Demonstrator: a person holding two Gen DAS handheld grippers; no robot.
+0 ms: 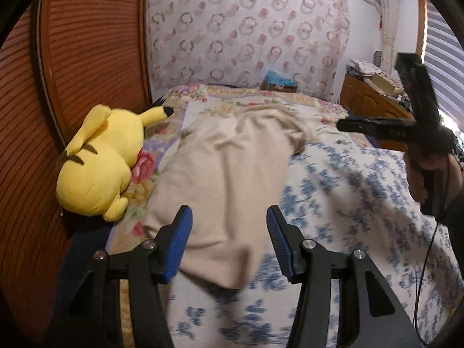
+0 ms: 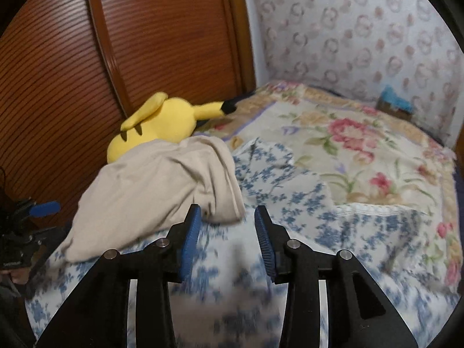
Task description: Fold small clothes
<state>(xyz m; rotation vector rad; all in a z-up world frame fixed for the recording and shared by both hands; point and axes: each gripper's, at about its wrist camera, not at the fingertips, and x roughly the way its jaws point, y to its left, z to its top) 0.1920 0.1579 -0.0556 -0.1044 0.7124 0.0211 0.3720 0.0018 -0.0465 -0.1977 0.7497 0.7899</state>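
Note:
A beige garment (image 1: 226, 174) lies crumpled lengthwise on the bed, its near end below my left gripper (image 1: 229, 232). That gripper hangs open above it, nothing pressed between the blue pads. In the right wrist view the beige garment (image 2: 150, 185) is heaped at the left, partly over a white cloth with blue flowers (image 2: 290, 191). My right gripper (image 2: 227, 232) is open over that flowered cloth, the beige hem just beyond its left finger. The left wrist view shows the right gripper (image 1: 348, 126) from the side, held by a hand (image 1: 429, 174).
A yellow plush toy (image 1: 101, 156) lies against the slatted wooden panel (image 1: 72, 58) at the bed's left. A floral blanket (image 2: 362, 145) covers the far half of the bed. A small blue-topped box (image 1: 278, 82) sits by the patterned wall; a cluttered wooden cabinet (image 1: 371, 98) stands at right.

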